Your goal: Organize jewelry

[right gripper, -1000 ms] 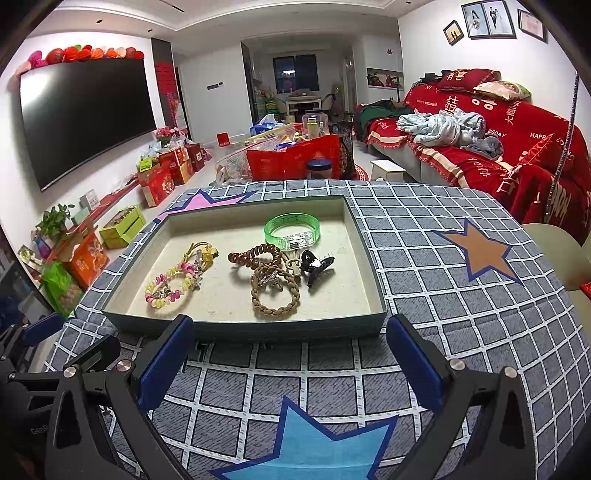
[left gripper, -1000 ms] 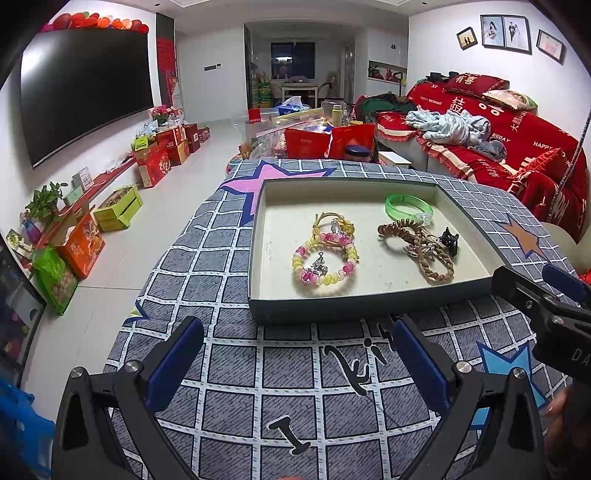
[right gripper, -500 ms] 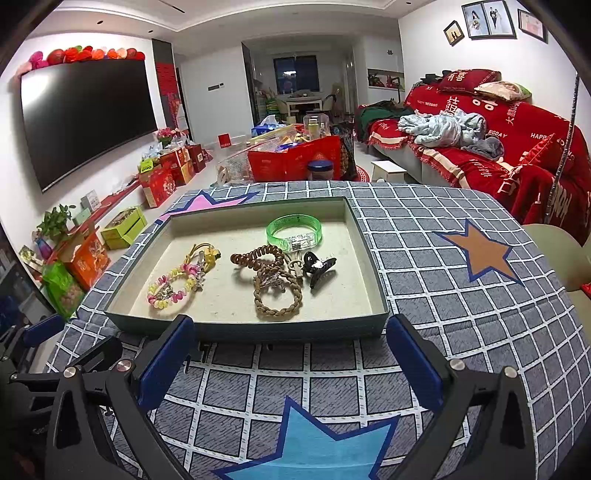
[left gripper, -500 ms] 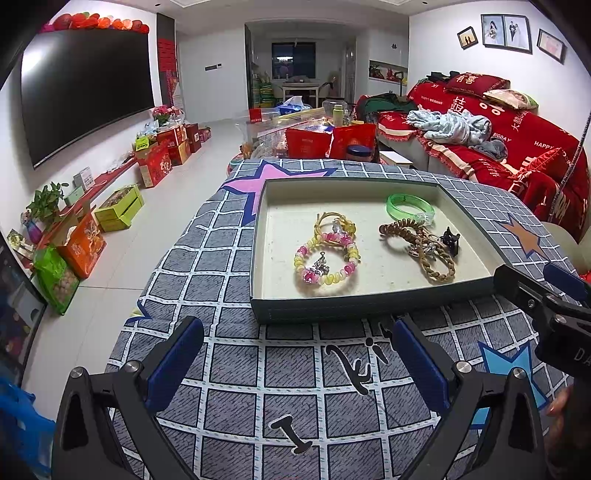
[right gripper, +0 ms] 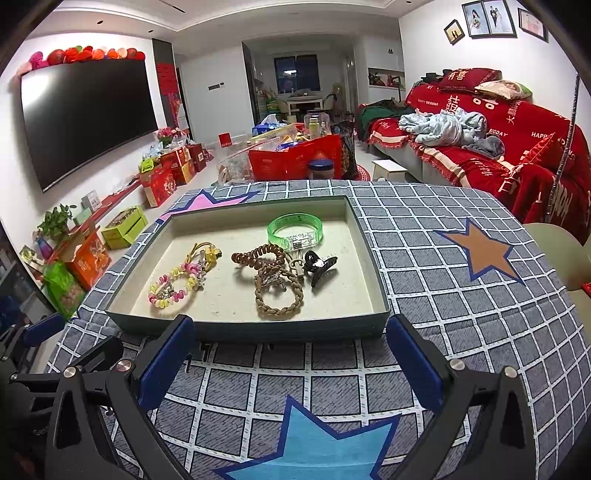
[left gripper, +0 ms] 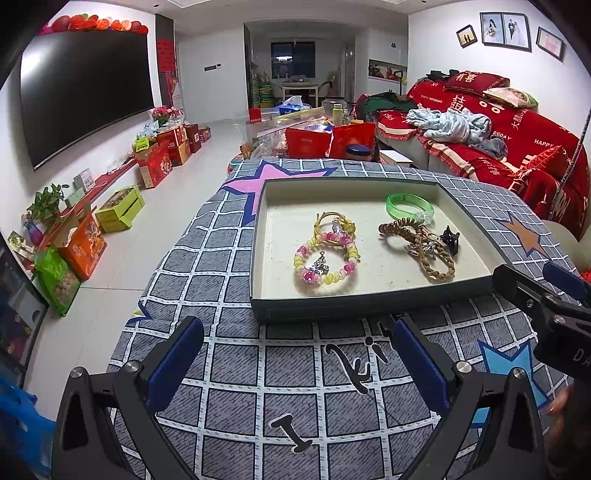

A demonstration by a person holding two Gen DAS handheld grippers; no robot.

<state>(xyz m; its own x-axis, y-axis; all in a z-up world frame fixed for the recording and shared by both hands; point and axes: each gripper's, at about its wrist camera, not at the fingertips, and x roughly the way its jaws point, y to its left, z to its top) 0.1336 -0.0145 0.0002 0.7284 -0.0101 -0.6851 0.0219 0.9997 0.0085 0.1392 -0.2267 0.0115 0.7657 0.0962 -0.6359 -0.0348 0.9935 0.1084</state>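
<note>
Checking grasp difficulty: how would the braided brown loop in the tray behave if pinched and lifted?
The braided loop looks like soft cord, so it would probably sag. A charm and coil tie touch it and might drag along. Likely light.

I'm looking into a home living room: a big wall-mounted television [left gripper: 85, 92], a sofa [left gripper: 517, 147] draped in red wedding covers, framed portraits [right gripper: 487, 18] on the wall, gift boxes [left gripper: 162, 155] stacked along the floor, and a dining area through the far doorway.
</note>
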